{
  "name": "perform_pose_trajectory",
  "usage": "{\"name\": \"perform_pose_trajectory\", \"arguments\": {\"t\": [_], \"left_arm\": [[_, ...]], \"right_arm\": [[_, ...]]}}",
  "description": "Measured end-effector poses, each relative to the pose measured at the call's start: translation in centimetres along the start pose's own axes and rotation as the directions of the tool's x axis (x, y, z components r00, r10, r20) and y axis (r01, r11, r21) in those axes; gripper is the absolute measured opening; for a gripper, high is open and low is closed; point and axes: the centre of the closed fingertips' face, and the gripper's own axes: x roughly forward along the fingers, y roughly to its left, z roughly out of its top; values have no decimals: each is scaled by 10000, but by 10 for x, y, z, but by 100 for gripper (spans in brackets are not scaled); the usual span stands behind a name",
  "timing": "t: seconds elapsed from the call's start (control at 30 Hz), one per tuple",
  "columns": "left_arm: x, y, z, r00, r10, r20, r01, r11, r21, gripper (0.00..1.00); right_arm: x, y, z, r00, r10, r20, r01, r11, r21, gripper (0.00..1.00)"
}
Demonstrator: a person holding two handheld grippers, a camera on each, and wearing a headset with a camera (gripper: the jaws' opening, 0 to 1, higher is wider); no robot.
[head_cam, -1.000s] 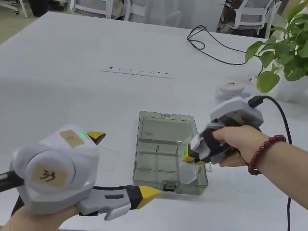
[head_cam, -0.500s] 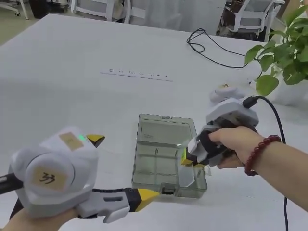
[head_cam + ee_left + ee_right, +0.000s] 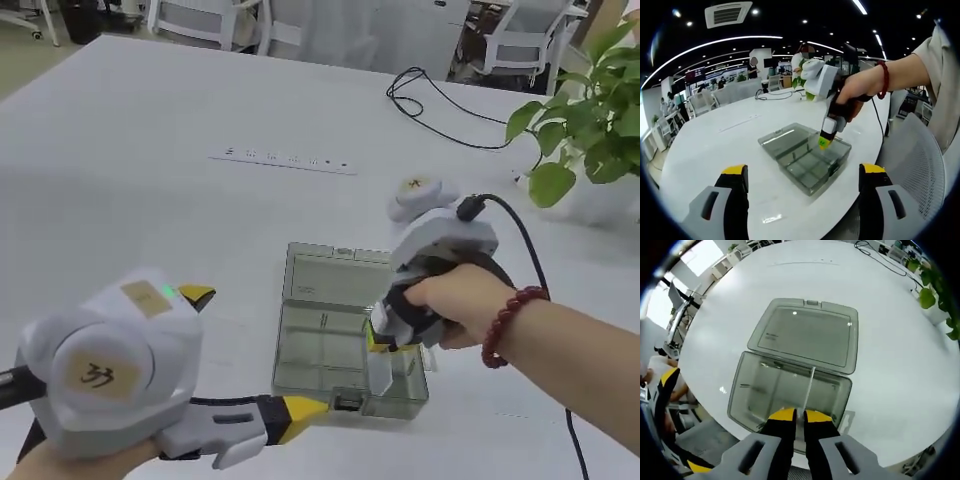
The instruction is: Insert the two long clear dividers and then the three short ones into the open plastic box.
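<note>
The open clear plastic box [image 3: 318, 345] lies on the white table, its lid [image 3: 807, 332] folded flat on the far side. My right gripper [image 3: 383, 347] hangs over the tray's right part, shut on a clear divider [image 3: 380, 375] that stands on edge and reaches down into the tray. In the right gripper view the divider [image 3: 809, 387] runs as a thin line away from the shut tips [image 3: 795, 415], across the tray [image 3: 755, 390]. My left gripper [image 3: 250, 350] is held low at the near left of the box, open and empty. The left gripper view shows the box [image 3: 805, 155] between its spread tips [image 3: 802, 172].
A potted plant [image 3: 590, 110] stands at the right edge with a black cable [image 3: 440, 90] behind the box. A small white device [image 3: 420, 195] sits just beyond the lid. A flat socket strip [image 3: 285, 160] lies farther back. Chairs line the table's far side.
My right gripper has moved left and down with the divider, from the tray's right wall toward its inner part. The left gripper has stayed in place.
</note>
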Motion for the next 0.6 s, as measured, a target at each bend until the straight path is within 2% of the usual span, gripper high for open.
{"name": "perform_pose_trajectory", "arguments": {"t": [0.3, 0.6], "left_arm": [[-3, 4, 1, 9997, 198, 126, -194, 9992, -337, 92], [-7, 5, 1, 9995, 303, 120, -300, 9991, -292, 91]], "right_arm": [[8, -3, -2, 9998, -176, -117, 176, 9998, -15, 7], [16, -4, -5, 9988, -468, -123, 467, 9989, -76, 7]]}}
